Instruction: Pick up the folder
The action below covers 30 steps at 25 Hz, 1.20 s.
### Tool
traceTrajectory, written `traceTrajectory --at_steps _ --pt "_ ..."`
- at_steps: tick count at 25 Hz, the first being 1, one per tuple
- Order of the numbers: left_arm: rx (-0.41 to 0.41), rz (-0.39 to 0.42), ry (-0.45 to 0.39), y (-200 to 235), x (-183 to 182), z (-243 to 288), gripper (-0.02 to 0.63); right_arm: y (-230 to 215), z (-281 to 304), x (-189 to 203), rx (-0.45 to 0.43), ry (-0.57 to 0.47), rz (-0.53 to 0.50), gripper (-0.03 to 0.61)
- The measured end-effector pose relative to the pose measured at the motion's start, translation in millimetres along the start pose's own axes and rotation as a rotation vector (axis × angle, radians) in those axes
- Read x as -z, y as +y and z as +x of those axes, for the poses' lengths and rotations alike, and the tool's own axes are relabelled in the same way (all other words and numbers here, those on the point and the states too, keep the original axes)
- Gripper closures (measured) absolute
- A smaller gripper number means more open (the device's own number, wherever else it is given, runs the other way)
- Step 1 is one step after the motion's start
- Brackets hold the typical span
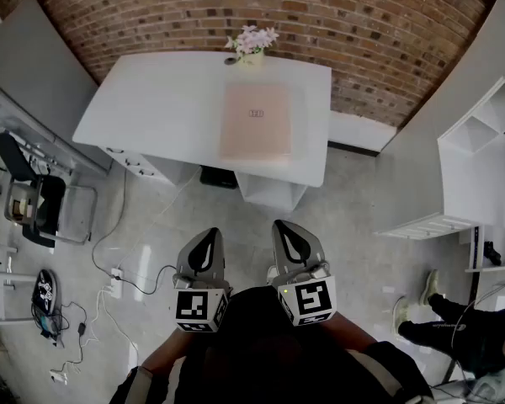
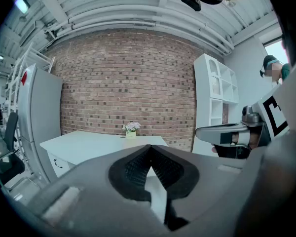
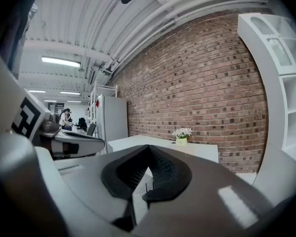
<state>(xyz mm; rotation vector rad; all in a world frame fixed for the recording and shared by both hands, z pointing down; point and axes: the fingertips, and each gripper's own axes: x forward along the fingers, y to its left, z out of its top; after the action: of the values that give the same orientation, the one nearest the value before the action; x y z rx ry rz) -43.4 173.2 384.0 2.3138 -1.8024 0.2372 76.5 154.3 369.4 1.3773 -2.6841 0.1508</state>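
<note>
Pink folder [image 1: 256, 121] lies flat on the right half of the white counter [image 1: 156, 99], just nearer than a small flower pot [image 1: 252, 47] at the far edge. We hold the left gripper [image 1: 207, 236] and right gripper [image 1: 286, 229] well apart from it, over the floor, each with jaws together and empty.

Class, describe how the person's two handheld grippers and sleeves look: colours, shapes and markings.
Both the left gripper and right gripper have grey, tapering shells with dark cut-outs and black ribbed pads. Each carries a white cube printed with black square markers. The sleeves look dark with a pale band.
</note>
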Motion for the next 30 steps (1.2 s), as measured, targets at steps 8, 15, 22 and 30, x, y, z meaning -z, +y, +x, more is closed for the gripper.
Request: traceTrajectory --at_steps 8,15,22,30 --pt "-0.032 0.002 0.006 -26 -3 16 0.609 -32 -6 4 -0.03 0.006 0.019 0.58" --pt "-0.06 0.008 0.01 -40 -3 20 0.609 -48 -7 10 -0.057 0.026 0.03 0.578" --pt "-0.04 -0.004 0.027 -37 -3 38 0.609 -60 8 21 -0.049 0.073 0.074 0.578" --pt "0.026 -0.003 0.054 -18 -3 86 0.609 -83 44 31 0.019 0.115 0.1 0.577"
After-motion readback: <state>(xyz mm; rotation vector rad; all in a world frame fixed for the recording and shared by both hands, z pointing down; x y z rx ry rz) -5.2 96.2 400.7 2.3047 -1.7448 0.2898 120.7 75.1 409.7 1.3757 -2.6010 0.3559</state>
